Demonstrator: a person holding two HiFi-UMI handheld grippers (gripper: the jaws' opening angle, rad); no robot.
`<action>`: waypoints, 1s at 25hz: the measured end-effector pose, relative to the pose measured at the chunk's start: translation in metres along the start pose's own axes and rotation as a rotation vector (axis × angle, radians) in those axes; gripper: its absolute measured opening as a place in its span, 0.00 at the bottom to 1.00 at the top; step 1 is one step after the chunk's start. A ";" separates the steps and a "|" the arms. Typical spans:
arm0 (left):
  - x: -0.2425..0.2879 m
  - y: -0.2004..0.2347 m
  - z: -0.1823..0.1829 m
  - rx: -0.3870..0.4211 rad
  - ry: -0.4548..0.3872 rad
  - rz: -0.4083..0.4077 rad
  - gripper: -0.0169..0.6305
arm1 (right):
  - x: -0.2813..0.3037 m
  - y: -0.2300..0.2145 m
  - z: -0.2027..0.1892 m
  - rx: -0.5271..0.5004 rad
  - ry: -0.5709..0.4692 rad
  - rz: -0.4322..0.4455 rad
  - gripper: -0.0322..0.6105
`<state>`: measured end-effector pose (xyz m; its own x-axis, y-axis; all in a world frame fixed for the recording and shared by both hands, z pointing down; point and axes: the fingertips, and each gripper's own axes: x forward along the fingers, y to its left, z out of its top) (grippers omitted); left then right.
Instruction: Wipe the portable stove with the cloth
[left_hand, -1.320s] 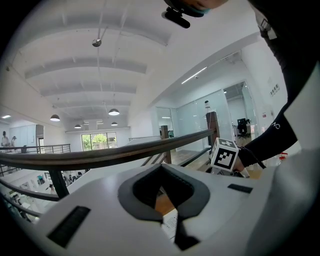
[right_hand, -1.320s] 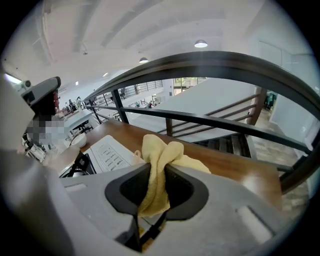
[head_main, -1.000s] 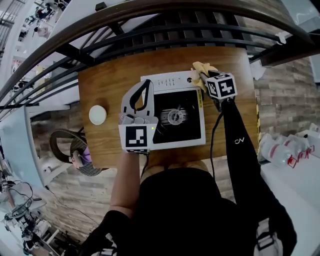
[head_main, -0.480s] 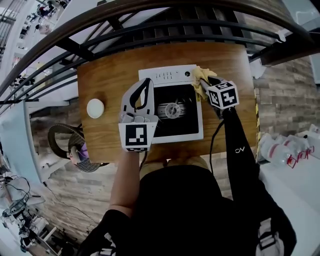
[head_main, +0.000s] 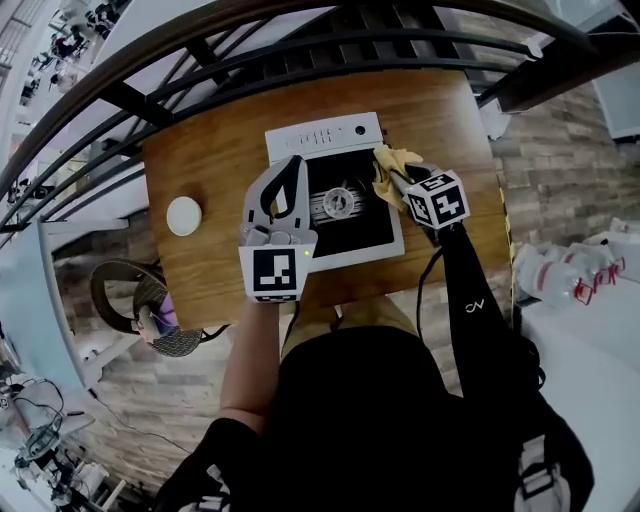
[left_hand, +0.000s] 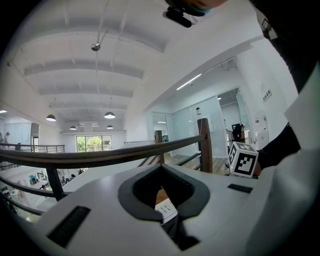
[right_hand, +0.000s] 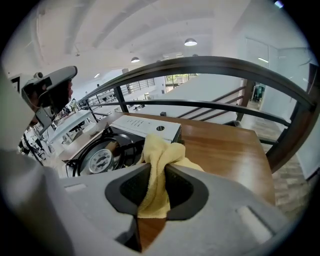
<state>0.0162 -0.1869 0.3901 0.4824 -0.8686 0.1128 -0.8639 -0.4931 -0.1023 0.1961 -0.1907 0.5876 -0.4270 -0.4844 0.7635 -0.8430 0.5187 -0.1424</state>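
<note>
Left of the portable stove (head_main: 325, 138), a white disc (head_main: 184, 216) lies on the wooden table (head_main: 205, 165), well apart from it and out of the wiping path. The left gripper (head_main: 292, 168) is over the stove's left edge, its jaws together on nothing. Whether it touches the stove cannot be told, but pressing there would steady the body while the other side works.

At the stove's right rim, the right gripper (head_main: 396, 176) has its jaws pinched on the yellow cloth (head_main: 386, 163), which bunches against the edge of the black top. A good stroke would likely keep the cloth flat, run along the rim and skirt the burner (head_main: 339, 202) grate so the fabric does not snag.

A second ago the cloth sat at the right end of the stove's control panel, by the knob. It has since come toward the person along the stove's right edge, and the left gripper has kept its place.
</note>
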 end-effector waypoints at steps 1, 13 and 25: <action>-0.004 -0.002 0.001 0.000 -0.007 -0.011 0.04 | -0.004 0.005 -0.006 0.006 0.005 -0.007 0.17; -0.066 -0.045 0.007 0.002 -0.064 -0.127 0.04 | -0.056 0.051 -0.089 0.133 -0.011 -0.113 0.17; -0.097 -0.052 -0.002 -0.009 -0.065 -0.134 0.04 | -0.083 0.080 -0.136 0.164 -0.005 -0.165 0.17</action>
<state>0.0142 -0.0771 0.3861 0.6019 -0.7962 0.0611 -0.7920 -0.6050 -0.0816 0.2087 -0.0129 0.5988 -0.2803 -0.5569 0.7818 -0.9432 0.3112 -0.1165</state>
